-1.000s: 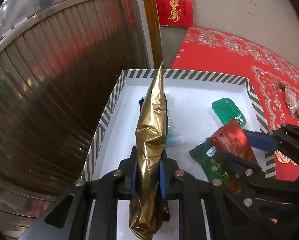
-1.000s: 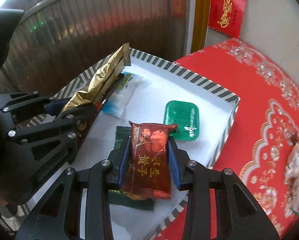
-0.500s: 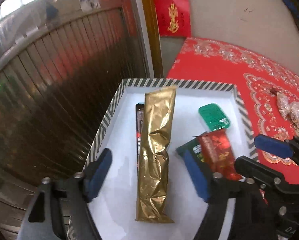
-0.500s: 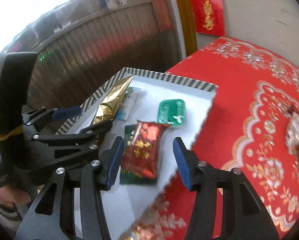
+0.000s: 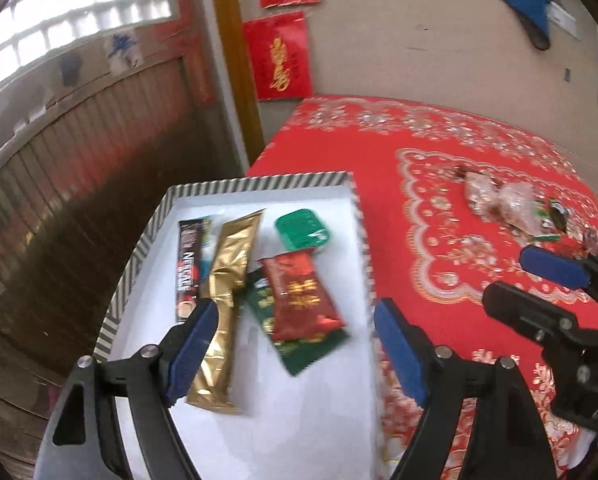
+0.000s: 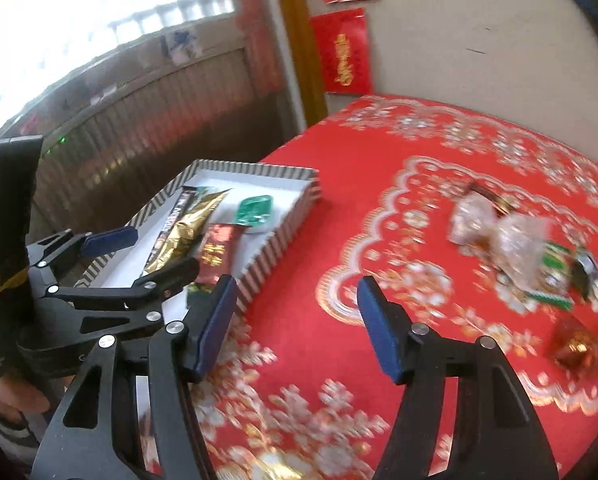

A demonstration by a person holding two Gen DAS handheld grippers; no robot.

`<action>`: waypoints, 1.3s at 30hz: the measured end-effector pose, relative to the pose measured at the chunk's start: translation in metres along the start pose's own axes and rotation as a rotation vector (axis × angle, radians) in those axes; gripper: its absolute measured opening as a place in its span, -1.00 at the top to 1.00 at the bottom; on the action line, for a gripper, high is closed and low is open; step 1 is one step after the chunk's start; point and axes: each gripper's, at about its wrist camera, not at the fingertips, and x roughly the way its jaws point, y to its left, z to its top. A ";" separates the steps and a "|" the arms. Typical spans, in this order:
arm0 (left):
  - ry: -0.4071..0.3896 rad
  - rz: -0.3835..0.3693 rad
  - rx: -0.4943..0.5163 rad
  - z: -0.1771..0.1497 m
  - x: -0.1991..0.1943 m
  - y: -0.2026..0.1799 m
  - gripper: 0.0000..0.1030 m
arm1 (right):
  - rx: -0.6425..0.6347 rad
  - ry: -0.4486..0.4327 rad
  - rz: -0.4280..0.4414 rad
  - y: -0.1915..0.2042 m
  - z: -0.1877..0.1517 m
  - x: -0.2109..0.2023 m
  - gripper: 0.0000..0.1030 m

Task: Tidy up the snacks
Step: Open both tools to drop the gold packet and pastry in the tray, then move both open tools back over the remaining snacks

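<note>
Lying in the striped-rim tray (image 5: 259, 181) at centre left of the left wrist view: five snack items on a white floor.

- Gold packet (image 5: 226, 300): long, flat, running from the tray's middle toward the lower left of the frame, its near end beside the left gripper's left finger.
- Dark coffee stick (image 5: 188, 268): just left of the gold packet, roughly parallel to it.
- Green tub (image 5: 302, 229): upper part of the tray, apart from the packets.
- Red packet (image 5: 301, 296): centre of the tray, lying on top of a dark green packet (image 5: 311, 350) whose lower end sticks out beneath it.

Left gripper (image 5: 295, 344): jaws spread wide, blue pads apart, nothing between them; it hangs over the tray's near end.

Right gripper (image 6: 293, 324): jaws likewise wide apart and empty, over the red tablecloth (image 6: 379, 184) just right of the tray, at lower centre of the right wrist view.

Loose snacks on the tablecloth, right side of the right wrist view, well apart from the tray: clear-wrapped sweets (image 6: 495, 228), a green-and-white wrapper (image 6: 553, 268) beside them, and a red-gold sweet (image 6: 575, 346) nearer the lower right. This part is blurred; finer detail cannot be told.

Background: red paper hanging (image 5: 278, 56) on the wall, upper centre.
</note>
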 end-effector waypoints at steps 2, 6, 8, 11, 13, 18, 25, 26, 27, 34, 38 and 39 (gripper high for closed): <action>-0.006 -0.015 0.009 0.000 -0.002 -0.010 -0.60 | 0.019 -0.005 -0.024 -0.012 -0.006 -0.010 -0.23; -0.007 -0.043 0.040 -0.001 -0.005 -0.034 -0.60 | 0.049 0.007 -0.074 -0.036 -0.017 -0.024 -0.23; -0.005 -0.058 0.055 -0.001 -0.007 -0.045 -0.60 | 0.062 0.007 -0.100 -0.048 -0.023 -0.034 -0.23; 0.002 -0.076 0.076 0.000 -0.008 -0.061 -0.60 | 0.087 -0.004 -0.135 -0.067 -0.033 -0.049 -0.23; 0.011 -0.094 0.083 0.000 -0.007 -0.070 -0.60 | 0.111 -0.009 -0.158 -0.081 -0.038 -0.058 -0.23; 0.023 -0.114 0.104 0.003 -0.006 -0.093 -0.60 | 0.157 -0.007 -0.195 -0.108 -0.050 -0.070 -0.23; 0.059 -0.134 0.114 0.012 0.007 -0.120 -0.60 | 0.188 0.005 -0.216 -0.131 -0.061 -0.078 -0.23; 0.063 -0.136 0.111 0.015 0.009 -0.123 -0.60 | 0.191 0.005 -0.218 -0.133 -0.062 -0.079 -0.23; 0.067 -0.137 0.109 0.018 0.011 -0.126 -0.60 | 0.194 0.005 -0.219 -0.136 -0.063 -0.081 -0.23; 0.110 -0.150 0.117 0.044 0.026 -0.151 -0.60 | 0.220 0.001 -0.225 -0.157 -0.069 -0.089 -0.23; 0.134 -0.174 0.103 0.059 0.034 -0.161 -0.60 | 0.236 -0.002 -0.219 -0.167 -0.073 -0.092 -0.23; 0.142 -0.187 0.099 0.064 0.037 -0.165 -0.60 | 0.240 -0.002 -0.219 -0.169 -0.074 -0.092 -0.23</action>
